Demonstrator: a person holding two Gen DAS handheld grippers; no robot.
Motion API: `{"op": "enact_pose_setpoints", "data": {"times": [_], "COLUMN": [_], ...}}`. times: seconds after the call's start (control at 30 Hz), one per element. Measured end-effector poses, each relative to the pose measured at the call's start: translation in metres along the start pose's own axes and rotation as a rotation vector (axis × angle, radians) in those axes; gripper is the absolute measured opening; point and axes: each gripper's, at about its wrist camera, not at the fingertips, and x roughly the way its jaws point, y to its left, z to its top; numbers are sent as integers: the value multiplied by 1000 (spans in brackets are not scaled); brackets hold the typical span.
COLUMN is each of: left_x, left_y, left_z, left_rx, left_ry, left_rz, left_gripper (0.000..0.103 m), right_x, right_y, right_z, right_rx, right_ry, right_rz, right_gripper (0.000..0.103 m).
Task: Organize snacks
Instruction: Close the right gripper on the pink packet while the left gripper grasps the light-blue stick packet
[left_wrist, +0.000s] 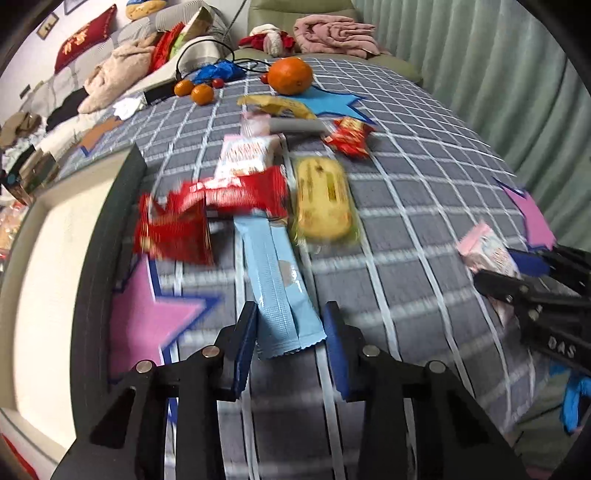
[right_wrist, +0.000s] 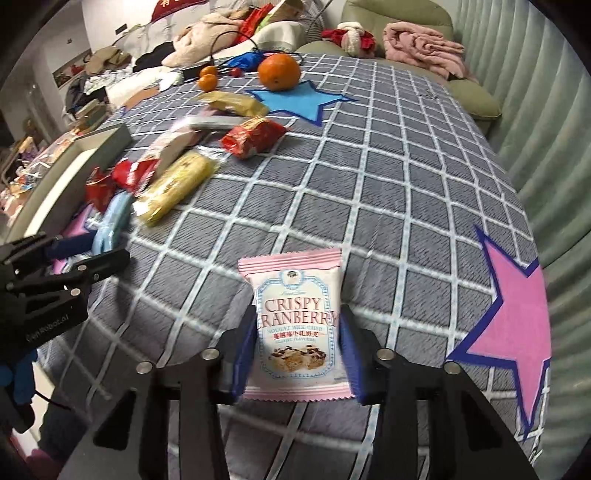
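While both grippers hang over the checked cloth (right_wrist: 388, 192), each has a snack between its pads. The right gripper (right_wrist: 297, 350) is clamped on a pink packet (right_wrist: 295, 325), its blue pads pressed against the packet's two side edges; the packet stands face-up to the camera, its label reading "Crispy Cranberry". The left gripper (left_wrist: 290, 347) stands narrow around the near end of a long pale-blue bar (left_wrist: 277, 280). Its left pad touches the wrapper's edge, while the right pad seems a sliver off it, and the blur keeps me from telling whether the bar is truly pinched.

The bar's far end runs under a heap of snacks: two red packets (left_wrist: 207, 214), a yellow cake (left_wrist: 323, 199) in clear wrap just to the right, a pink-and-white packet (left_wrist: 247, 155) behind, then a grey stick (left_wrist: 299, 125), a small red bag (left_wrist: 349, 136) and a yellow wrapper (left_wrist: 277, 105). Left of the heap sits a shallow box (left_wrist: 107, 236) with a dark rim and pale inside.

Further back, a big orange (left_wrist: 290, 75) rests at the tip of a blue star (left_wrist: 332, 105), with two small oranges (left_wrist: 194, 90) off to its left. Pink stars (right_wrist: 513, 332) lie near each gripper. Beyond the cloth, a sofa (right_wrist: 399, 22) holds a crumpled pink blanket (right_wrist: 421, 48).
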Motion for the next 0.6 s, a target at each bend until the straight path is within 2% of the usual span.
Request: {"op": "enact_pose_setpoints", "data": {"times": [0.13, 0.17, 0.2, 0.23, 0.27, 0.3, 0.4, 0.6], "left_x": [-13, -14, -14, -13, -13, -12, -5, 6], "left_y": [5, 7, 8, 9, 10, 12, 16, 8], "left_z": [-18, -19, -18, -18, -16, -15, -12, 1], "left_rx": [-17, -23, -25, -29, -38, -48, -75, -56], "left_ry": [2, 8, 12, 17, 20, 24, 51, 71], "left_rz": [-41, -47, -46, -39, -24, -13, -1, 44], "left_gripper": [43, 52, 59, 74, 80, 80, 80, 81], "right_x": [-11, -12, -14, -15, -15, -15, -12, -1], "right_y": [2, 1, -2, -3, -5, -6, -10, -8], "right_z": [-18, -21, -24, -25, -26, -25, -22, -13], "right_rx": [-9, -5, 3, 10, 20, 25, 26, -2], "right_ry": [13, 14, 15, 18, 24, 24, 30, 56], "right_rz": [36, 46, 62, 74, 72, 59, 42, 27], "right_gripper": [43, 44, 50, 59, 86, 95, 95, 95]}}
